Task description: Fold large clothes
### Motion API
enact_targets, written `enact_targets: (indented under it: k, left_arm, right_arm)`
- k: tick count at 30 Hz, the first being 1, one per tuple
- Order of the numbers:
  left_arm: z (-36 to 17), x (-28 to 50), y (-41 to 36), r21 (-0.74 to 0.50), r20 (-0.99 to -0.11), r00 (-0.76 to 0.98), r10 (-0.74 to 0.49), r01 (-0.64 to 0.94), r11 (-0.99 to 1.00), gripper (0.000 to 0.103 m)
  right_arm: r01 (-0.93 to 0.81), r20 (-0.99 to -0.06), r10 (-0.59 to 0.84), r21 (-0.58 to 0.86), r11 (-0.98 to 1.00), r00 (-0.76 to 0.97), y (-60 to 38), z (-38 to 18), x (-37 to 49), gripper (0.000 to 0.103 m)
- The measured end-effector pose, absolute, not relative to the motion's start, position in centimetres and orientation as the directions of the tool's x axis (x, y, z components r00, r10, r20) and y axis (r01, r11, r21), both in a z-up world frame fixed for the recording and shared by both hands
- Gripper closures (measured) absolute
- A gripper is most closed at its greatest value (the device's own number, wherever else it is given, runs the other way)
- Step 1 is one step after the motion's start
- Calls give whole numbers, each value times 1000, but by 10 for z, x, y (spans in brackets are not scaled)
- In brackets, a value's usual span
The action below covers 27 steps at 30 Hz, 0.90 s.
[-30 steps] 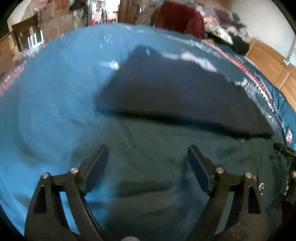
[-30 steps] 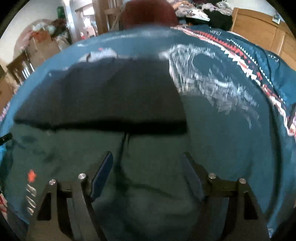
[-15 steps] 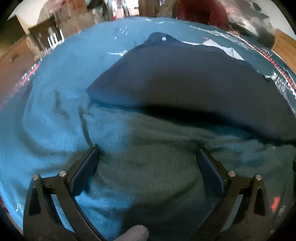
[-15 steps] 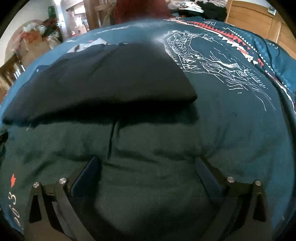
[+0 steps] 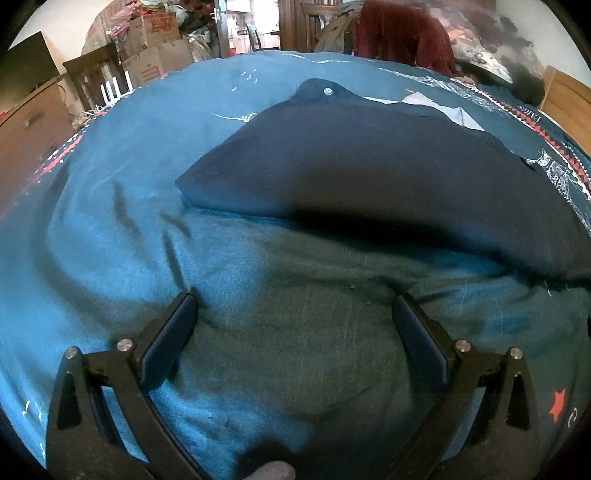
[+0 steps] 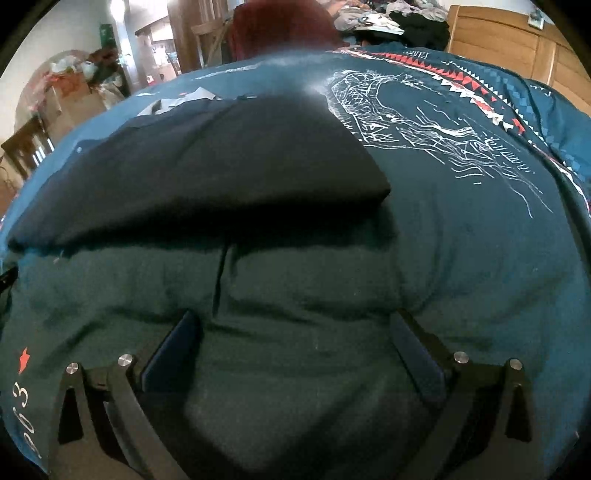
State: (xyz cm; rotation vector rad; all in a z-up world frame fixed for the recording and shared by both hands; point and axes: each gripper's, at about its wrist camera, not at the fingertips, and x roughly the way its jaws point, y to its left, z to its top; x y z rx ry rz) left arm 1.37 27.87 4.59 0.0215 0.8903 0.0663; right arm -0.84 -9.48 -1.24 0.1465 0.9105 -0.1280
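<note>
A: Start on the left. What is the left hand-held gripper (image 5: 293,308) doing?

B: Its jaws stand wide apart with nothing between them. Both fingertips press down on the teal bedspread (image 5: 110,236), which puckers around them.

A: And the garment?

B: The dark navy garment (image 5: 369,162) lies folded flat on the bed, ahead of that gripper and a little to its right. Its near edge is a thick fold casting a dark shadow on the cover, and it sits apart from the fingertips. A small pale button (image 5: 327,91) shows at the far end, with a white patch (image 5: 443,107) peeking out beyond the far edge.

A: Anything farther off on that side?

B: Cardboard boxes (image 5: 155,48) far ahead to the left, and a dark red cloth (image 5: 399,33) past the far end of the bed.

A: Now the right hand-held gripper (image 6: 295,328).

B: Also spread wide and holding nothing, with its tips resting on the cover. The same garment (image 6: 221,158) lies ahead and mostly to its left, its near right corner almost straight in front. To the right of that corner the bedspread (image 6: 480,258) carries a white line drawing (image 6: 406,118) and a red and white triangle border (image 6: 461,81). A wooden headboard (image 6: 517,40) stands far ahead on the right.
</note>
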Motion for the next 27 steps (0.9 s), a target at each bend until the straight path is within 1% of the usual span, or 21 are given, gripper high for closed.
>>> enact_targets:
  k: [27]
  left_arm:
    - [47, 13, 284, 42, -773, 632, 59, -42, 998, 0]
  right_arm:
    - [170, -790, -47, 73, 983, 611, -96, -11, -9, 0]
